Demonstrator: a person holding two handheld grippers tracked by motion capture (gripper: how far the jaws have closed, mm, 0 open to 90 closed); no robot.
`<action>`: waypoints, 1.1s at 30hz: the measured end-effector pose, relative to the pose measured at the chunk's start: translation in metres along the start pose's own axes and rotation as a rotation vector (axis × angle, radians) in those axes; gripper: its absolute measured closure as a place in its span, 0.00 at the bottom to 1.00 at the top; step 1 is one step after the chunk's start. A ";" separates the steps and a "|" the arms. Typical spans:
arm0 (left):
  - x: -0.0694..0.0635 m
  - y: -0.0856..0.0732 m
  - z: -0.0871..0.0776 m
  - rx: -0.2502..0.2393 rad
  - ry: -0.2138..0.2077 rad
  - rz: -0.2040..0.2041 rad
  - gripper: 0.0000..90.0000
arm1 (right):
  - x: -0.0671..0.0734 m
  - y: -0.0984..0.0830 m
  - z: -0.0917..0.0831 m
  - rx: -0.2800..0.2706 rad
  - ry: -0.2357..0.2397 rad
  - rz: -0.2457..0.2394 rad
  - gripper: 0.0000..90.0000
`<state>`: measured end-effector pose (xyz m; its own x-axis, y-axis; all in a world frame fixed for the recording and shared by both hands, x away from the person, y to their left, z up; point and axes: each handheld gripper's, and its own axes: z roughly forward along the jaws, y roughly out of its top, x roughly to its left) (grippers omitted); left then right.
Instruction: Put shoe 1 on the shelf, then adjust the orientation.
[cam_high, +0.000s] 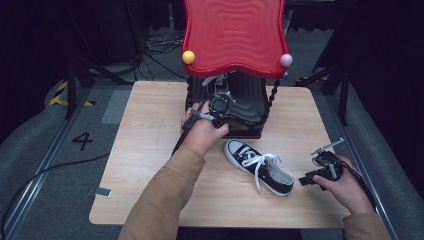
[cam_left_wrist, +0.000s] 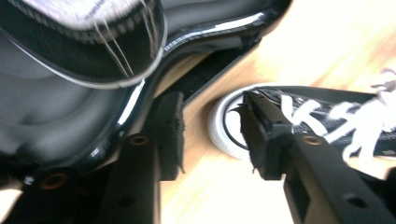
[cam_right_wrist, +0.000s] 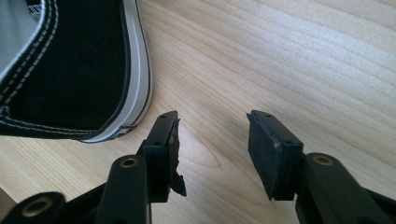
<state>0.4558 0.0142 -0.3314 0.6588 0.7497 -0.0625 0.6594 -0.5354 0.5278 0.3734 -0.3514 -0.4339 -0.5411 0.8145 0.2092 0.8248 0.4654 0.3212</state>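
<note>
1. At the back of the counter (cam_high: 150, 150), the left hand-held gripper (cam_high: 220, 102) was at the mouth of a black shoe stand (cam_high: 247, 107) under a red wavy top (cam_high: 235, 35). In the left gripper view its jaws stood apart, about half spread, with nothing pinched between the pads; a second shoe (cam_left_wrist: 88, 42) lay blurred in the stand just above.
2. At the near right, the right hand-held gripper (cam_high: 306, 181) rested spread wide, holding nothing, bare wood between its jaws.
3. The sneaker (cam_high: 257, 167) lay upright on the counter between the two hands, toe toward the stand, heel just beside the right jaws without touching.
4. It was black canvas with a white rubber sole and toe cap; its white laces (cam_high: 260, 162) were loose and trailing.
</note>
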 end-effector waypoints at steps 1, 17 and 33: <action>-0.001 -0.007 -0.004 -0.006 -0.023 -0.008 0.60 | -0.001 -0.001 0.001 0.007 0.018 0.009 0.59; 0.009 -0.080 -0.014 0.058 -0.061 -0.012 0.41 | 0.009 0.004 -0.012 -0.029 -0.029 -0.048 0.56; 0.028 -0.126 -0.016 0.049 -0.058 -0.091 0.40 | 0.027 0.010 -0.038 -0.162 0.026 -0.052 0.67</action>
<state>0.3853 0.1082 -0.3860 0.6144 0.7730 -0.1583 0.7333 -0.4854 0.4761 0.3611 -0.3382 -0.3896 -0.5886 0.7803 0.2114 0.7590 0.4433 0.4768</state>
